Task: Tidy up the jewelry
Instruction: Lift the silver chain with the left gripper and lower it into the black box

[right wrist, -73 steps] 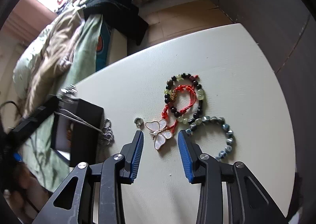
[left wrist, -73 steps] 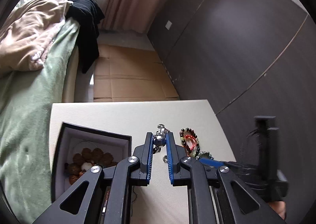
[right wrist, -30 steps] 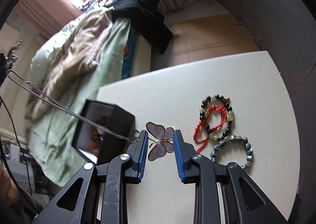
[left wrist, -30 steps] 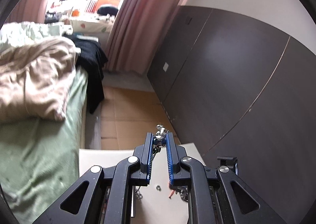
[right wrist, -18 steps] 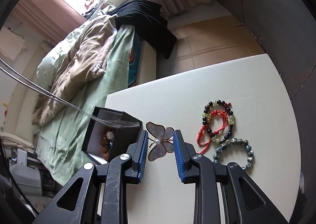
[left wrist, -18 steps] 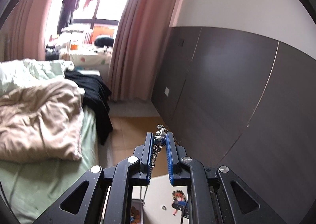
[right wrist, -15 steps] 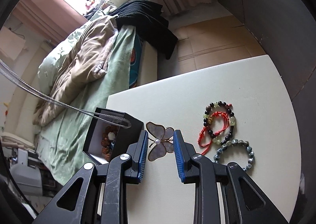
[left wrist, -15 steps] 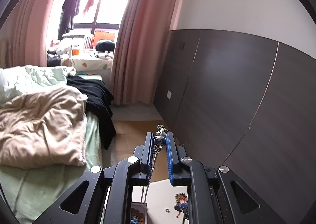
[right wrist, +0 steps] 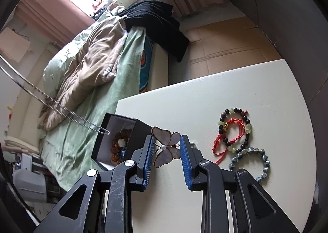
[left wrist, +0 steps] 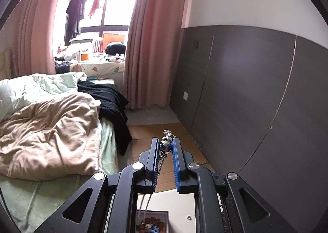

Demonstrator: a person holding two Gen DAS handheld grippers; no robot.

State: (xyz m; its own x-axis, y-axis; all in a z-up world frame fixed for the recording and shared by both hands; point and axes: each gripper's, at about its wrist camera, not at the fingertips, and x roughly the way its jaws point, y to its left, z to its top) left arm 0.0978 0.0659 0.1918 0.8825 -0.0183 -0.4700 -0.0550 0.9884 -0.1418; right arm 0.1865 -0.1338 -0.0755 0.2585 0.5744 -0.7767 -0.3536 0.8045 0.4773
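Lowering the chain (right wrist: 51, 103) slowly into the box (right wrist: 114, 140) suits the left gripper (left wrist: 166, 146), clamped on its clasp; the right gripper (right wrist: 166, 146) pinches the butterfly (right wrist: 166, 146).

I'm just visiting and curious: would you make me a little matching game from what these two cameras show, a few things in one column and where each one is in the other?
Things:
1. butterfly pendant
2. silver chain
3. blue-grey bead bracelet
4. brown beads

Places:
A. lying on the white table
B. inside the black box
C. between the right gripper fingers
D. hanging from the left gripper

Pairs: 1-C, 2-D, 3-A, 4-B
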